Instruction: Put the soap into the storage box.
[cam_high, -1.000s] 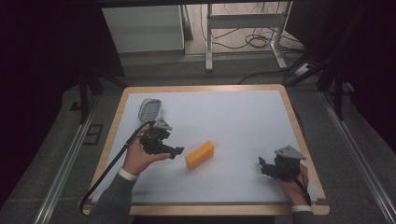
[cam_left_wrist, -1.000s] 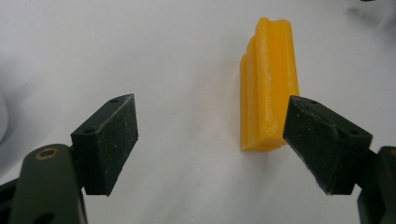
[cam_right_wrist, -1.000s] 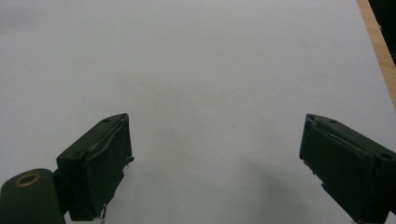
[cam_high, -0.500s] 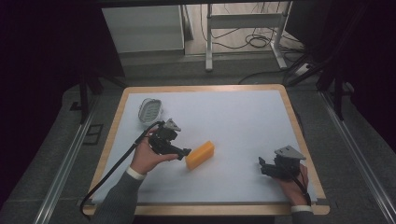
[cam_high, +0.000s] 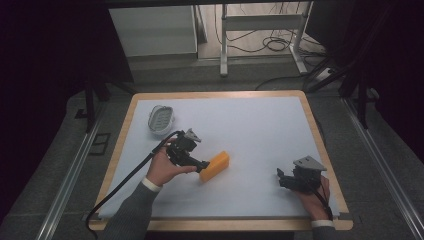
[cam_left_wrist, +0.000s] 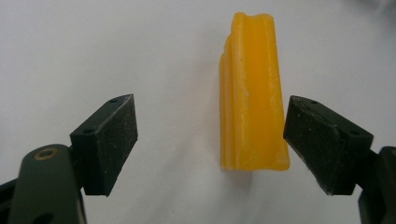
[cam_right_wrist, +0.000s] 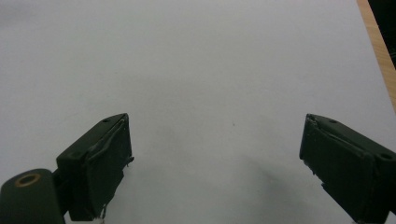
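Observation:
A yellow block (cam_high: 215, 166) lies on the white table top (cam_high: 250, 130), a little left of centre. My left gripper (cam_high: 202, 165) is open right at the block's near end. In the left gripper view the block (cam_left_wrist: 252, 93) lies between the two black jaws, close to the right-hand one, and the gripper (cam_left_wrist: 212, 140) is wide apart with neither pad touching it. My right gripper (cam_high: 281, 177) rests near the table's front right, held by a hand, open over bare white surface (cam_right_wrist: 210, 84) with nothing between its jaws (cam_right_wrist: 215, 158).
A small oval grey-white dish (cam_high: 161, 120) sits at the table's back left. A black cable (cam_high: 125, 182) trails from the left gripper over the front left edge. The wooden table rim (cam_high: 320, 135) runs close to the right gripper.
My left gripper has moved right, from near the dish up to the yellow block, so its jaws now straddle the block's end. The right gripper has stayed still.

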